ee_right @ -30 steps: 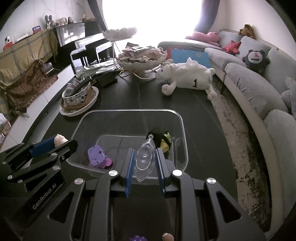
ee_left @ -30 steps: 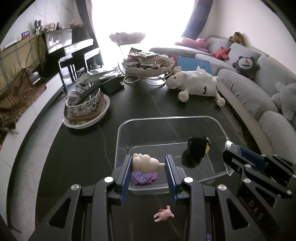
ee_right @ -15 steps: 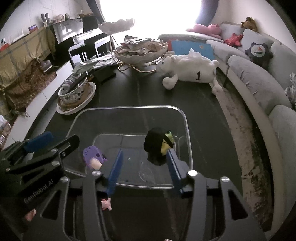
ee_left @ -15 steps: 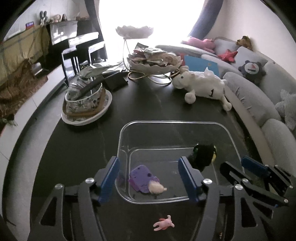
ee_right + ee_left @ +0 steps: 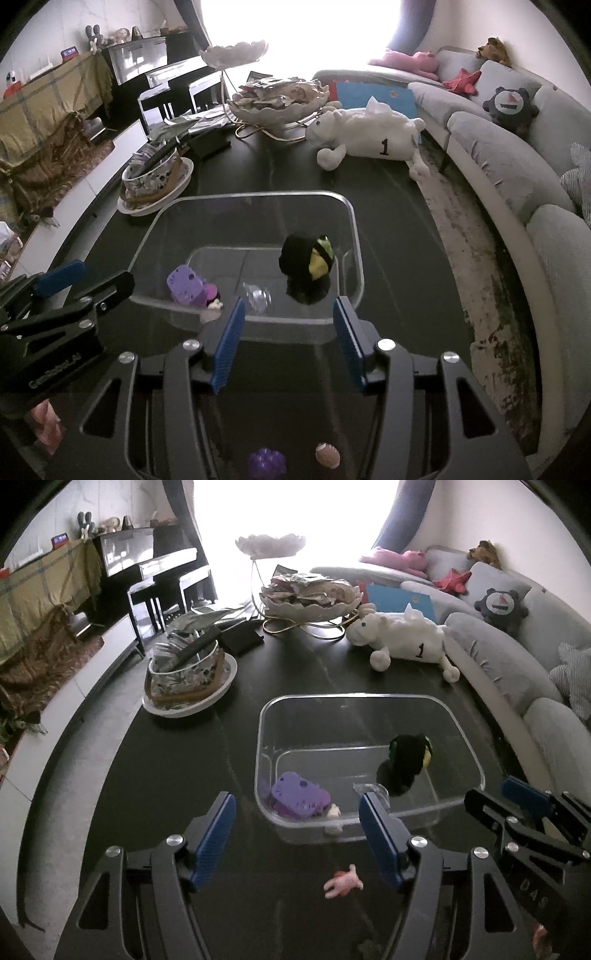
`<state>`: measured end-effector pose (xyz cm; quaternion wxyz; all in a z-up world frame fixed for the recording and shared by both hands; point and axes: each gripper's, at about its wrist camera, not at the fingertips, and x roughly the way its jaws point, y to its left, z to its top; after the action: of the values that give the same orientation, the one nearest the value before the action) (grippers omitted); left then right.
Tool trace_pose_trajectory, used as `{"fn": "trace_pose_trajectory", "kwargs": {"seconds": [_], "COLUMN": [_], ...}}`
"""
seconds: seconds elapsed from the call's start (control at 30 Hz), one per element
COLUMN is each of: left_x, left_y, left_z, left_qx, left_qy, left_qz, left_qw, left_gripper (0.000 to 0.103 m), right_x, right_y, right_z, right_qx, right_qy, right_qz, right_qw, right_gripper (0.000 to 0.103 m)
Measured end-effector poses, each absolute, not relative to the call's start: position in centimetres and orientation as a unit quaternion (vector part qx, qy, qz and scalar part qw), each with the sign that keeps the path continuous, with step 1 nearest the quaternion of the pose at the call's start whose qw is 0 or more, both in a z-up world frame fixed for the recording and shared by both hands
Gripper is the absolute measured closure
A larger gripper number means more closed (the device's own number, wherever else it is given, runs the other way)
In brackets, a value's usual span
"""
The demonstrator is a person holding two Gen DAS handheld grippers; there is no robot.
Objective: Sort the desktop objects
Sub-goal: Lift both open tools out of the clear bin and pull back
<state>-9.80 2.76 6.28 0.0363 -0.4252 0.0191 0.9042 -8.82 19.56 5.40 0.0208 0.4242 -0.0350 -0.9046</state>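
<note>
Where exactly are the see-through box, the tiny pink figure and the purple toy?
see-through box (image 5: 354, 698): left wrist view, far rim.
tiny pink figure (image 5: 341, 881): left wrist view, its body, on the table.
purple toy (image 5: 299, 799): left wrist view, flat top, inside the box.

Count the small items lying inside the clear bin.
4. In the clear bin: purple toy near left, small cream figure beside it, clear plastic piece near middle, black-and-yellow toy right. Something smaller could hide behind these.
</note>
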Motion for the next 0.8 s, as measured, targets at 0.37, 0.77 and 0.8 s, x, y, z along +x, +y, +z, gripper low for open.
{"fn": "trace_pose_trajectory", "kwargs": {"seconds": [0.37,0.77,0.8], "left_x": [-4.0,1.3,1.7], "left_y": [2.4,2.3,2.4], "left_z": [6.1,6.1,6.1], "left_qx": [-0.434,-0.439,-0.439], "left_qy": [0.022,0.025,0.027], "left_qz": [0.900,0.897,0.897], "left_qw": [0.040,0.047,0.049], "left_gripper": [0.036,0.036,0.036], "right_x": [-3.5,1.4,1.8], "right_y": [20.1,20.2,20.2], "right_z": [5.2,5.4,5.4], "right_qx": [0.426,0.422,0.422], "right_qy": [-0.029,-0.013,-0.013], "right_qz": [-0.904,-0.906,-0.906], "right_qw": [0.015,0.016,0.016], "right_gripper": [0.049,0.049,0.049]}}
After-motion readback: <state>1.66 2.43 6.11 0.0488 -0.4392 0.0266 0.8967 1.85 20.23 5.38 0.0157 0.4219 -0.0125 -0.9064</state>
